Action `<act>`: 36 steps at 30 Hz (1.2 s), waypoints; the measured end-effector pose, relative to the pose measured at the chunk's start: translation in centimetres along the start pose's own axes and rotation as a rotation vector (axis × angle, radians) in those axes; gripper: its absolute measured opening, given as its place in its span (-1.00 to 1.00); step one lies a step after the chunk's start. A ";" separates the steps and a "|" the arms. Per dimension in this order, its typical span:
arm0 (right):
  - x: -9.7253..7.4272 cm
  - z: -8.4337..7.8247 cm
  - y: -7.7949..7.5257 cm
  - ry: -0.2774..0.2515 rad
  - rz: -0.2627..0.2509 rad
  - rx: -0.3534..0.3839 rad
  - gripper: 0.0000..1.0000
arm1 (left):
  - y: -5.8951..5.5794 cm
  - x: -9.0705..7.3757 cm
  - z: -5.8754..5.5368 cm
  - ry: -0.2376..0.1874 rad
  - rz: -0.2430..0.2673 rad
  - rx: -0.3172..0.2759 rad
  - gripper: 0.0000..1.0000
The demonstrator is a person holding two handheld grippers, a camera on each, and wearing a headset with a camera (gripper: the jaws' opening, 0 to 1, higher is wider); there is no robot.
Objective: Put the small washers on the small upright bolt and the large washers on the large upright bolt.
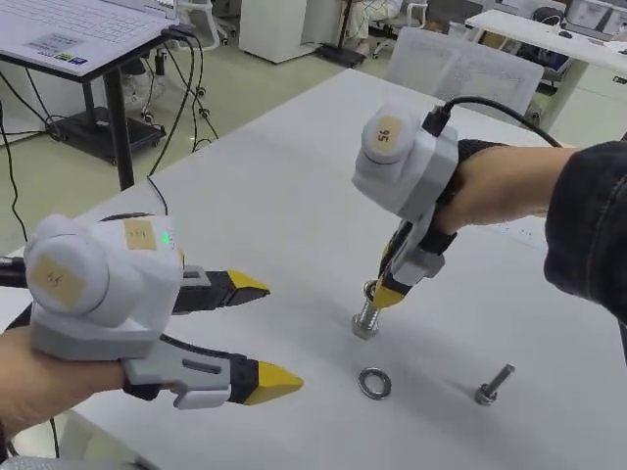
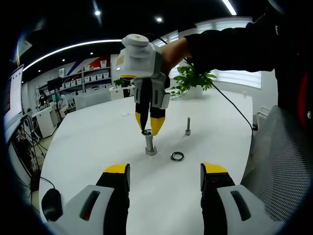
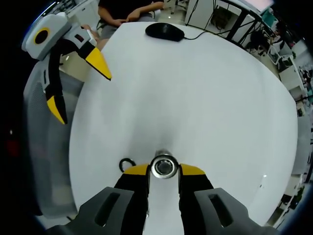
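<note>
The right gripper (image 1: 382, 295) pinches a big washer (image 3: 164, 166) right on top of the big bolt (image 1: 365, 321). It should stay flat, hole over the tip, then be let go gently. The left gripper (image 1: 274, 334) waits nearby, fingers spread, holding nothing. Another washer (image 1: 374, 382) lies beside the bolt.

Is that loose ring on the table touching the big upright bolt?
Apart. The left gripper view shows bare table between the loose washer and the large upright bolt; the head view shows the same gap.
</note>
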State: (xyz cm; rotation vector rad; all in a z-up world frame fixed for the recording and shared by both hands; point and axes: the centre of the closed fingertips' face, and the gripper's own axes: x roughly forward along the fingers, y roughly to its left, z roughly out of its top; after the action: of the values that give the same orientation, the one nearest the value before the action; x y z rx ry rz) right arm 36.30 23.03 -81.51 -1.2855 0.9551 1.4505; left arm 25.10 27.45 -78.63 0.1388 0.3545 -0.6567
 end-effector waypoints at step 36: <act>4.6 -0.7 -0.4 0.039 0.021 0.011 -0.55 | 0.3 -0.1 -0.5 0.004 0.011 -0.011 0.12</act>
State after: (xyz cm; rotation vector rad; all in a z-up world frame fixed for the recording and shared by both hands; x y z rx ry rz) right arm 36.82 23.15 -86.12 -1.3034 1.0044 1.4390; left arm 25.13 27.85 -79.04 0.1318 0.3604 -0.6437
